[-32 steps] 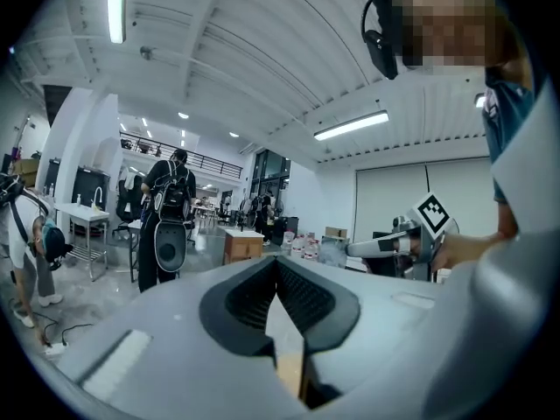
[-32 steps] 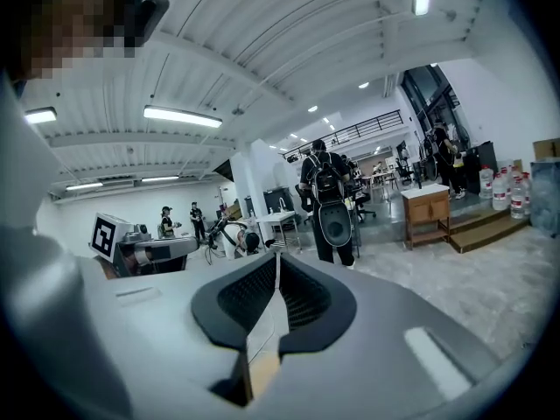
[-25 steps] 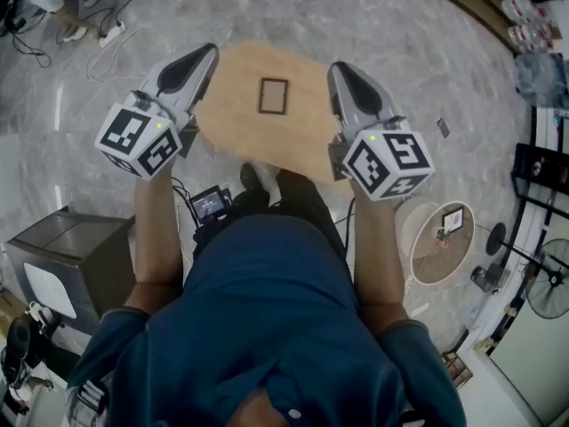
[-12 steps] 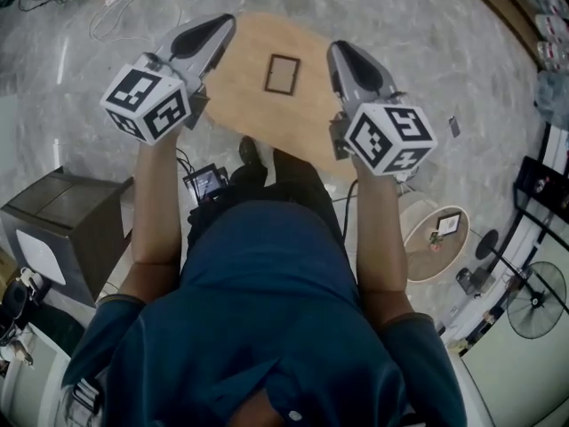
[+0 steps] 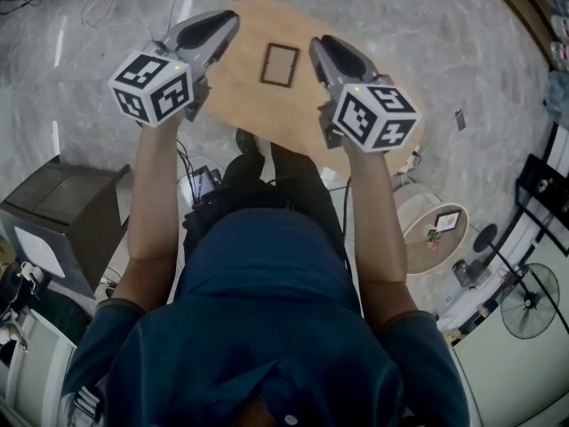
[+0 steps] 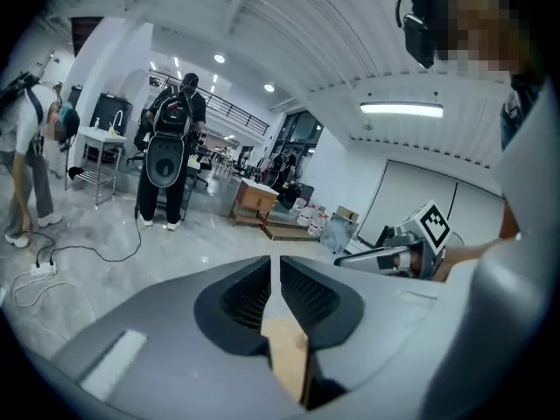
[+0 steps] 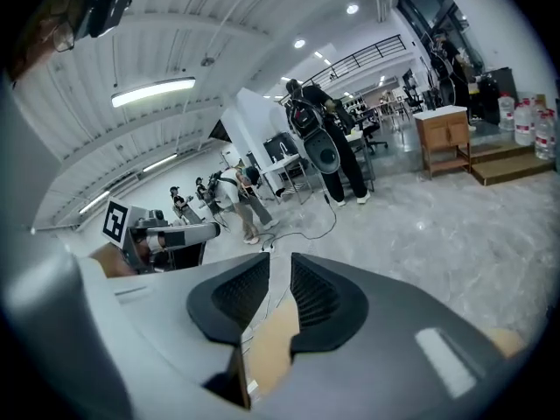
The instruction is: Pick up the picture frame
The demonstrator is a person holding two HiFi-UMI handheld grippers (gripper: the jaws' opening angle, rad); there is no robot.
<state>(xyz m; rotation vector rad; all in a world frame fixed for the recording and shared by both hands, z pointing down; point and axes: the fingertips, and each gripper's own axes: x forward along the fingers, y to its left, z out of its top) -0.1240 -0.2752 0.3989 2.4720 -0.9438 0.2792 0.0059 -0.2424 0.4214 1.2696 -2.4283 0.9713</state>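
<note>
Left claw just opening, right claw slightly apart, both empty; picture frame looks light, stiff: pinch an edge.

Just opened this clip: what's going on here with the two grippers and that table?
A person holds a two-jaw gripper in each hand over an oval wooden table. A picture frame lies flat on it, untouched. The left gripper and right gripper hang on either side of the frame, pointing forward and somewhat down. The left jaws have just been opening to a narrow gap with nothing between them; the right jaws also stand slightly apart and empty. The frame is not yet gripped.
</note>
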